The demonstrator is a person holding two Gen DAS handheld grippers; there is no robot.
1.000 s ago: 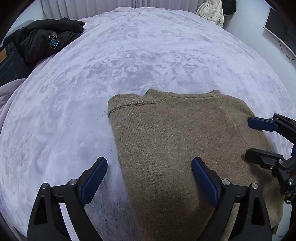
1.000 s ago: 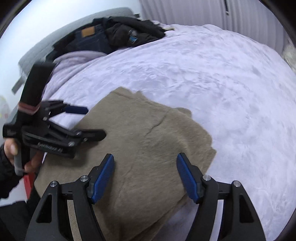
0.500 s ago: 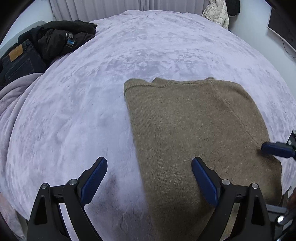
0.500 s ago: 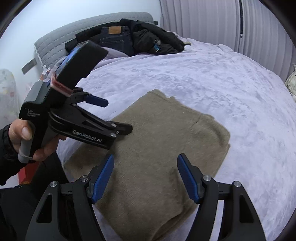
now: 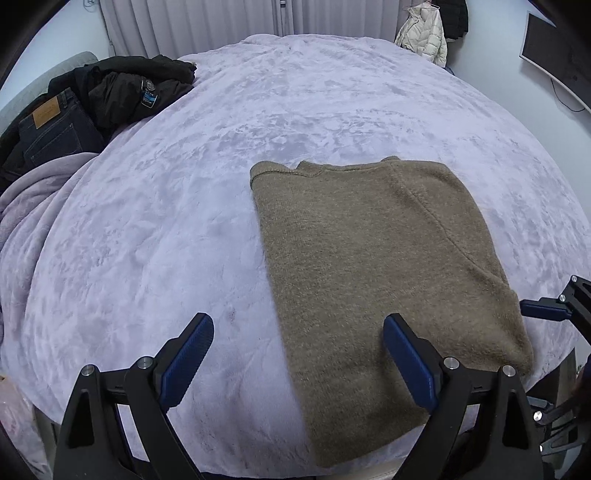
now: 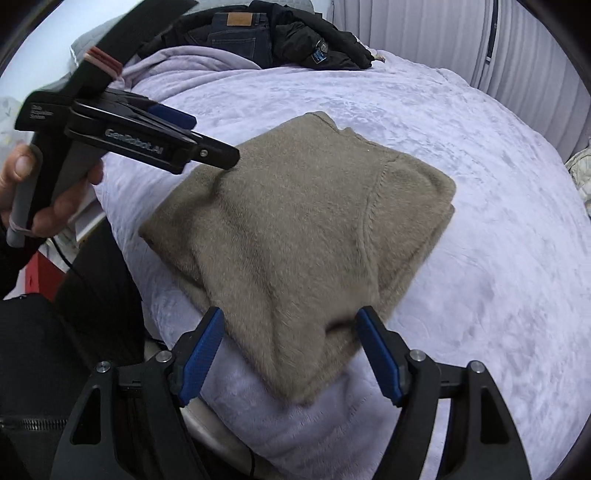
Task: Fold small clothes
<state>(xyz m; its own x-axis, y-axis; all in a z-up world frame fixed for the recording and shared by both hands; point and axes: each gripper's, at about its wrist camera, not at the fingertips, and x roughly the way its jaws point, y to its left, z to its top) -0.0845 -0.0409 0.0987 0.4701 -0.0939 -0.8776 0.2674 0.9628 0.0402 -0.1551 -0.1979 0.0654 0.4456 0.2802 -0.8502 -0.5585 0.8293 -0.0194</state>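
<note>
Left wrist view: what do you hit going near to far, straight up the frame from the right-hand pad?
Left gripper's pad → folded olive-brown knit sweater → bare lavender plush blanket → pleated curtain at the far wall.

Left tongs (image 6: 207, 136): black frame, blue pads, silver screws, white lettering, grey handle. Person's sleeve (image 6: 5, 254) black.

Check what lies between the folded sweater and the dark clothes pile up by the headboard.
Nothing but bare lilac blanket. The left wrist view shows open cover from the sweater to the jeans and black jacket.
</note>
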